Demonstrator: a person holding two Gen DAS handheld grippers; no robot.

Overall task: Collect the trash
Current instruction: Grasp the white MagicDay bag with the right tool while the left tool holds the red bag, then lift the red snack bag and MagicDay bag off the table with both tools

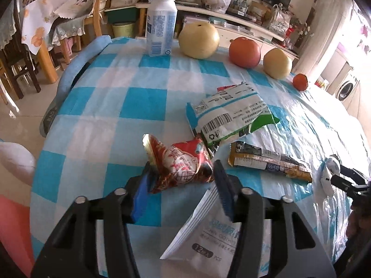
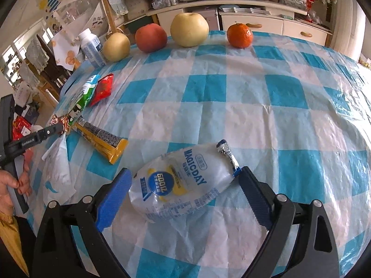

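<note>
A: Trash first: red snack wrapper [image 1: 183, 165] sits between my left gripper [image 1: 180, 180] pads, jaws spread a bit wider than it. One blue pad looks right at its edge, contact unclear, so nothing is held.

B: Right side?

A: Right gripper [image 2: 185, 185] wide open around the clear MAGICDAY bag [image 2: 178, 183], which lies flat on the checked tablecloth [image 2: 255, 106]. Nothing held there either.

B: Step?

A: Pre-grasp on both, I'd say. Next move calls for closing on each wrapper. The clear bag is thin and flat, so my pads need to get low or it may slip out.

B: Other trash?

A: 3 more near the left: green-white packet [image 1: 231, 115], yellow bar wrapper [image 1: 266, 164], white wipes pack [image 1: 208, 236] right under my left jaws.

B: Room?

A: Plenty mid-table on the right. Bottle [image 1: 161, 23] and 4 fruits line the far edge, well apart. Table's left edge is near the wrapper pile. No bin visible.
</note>
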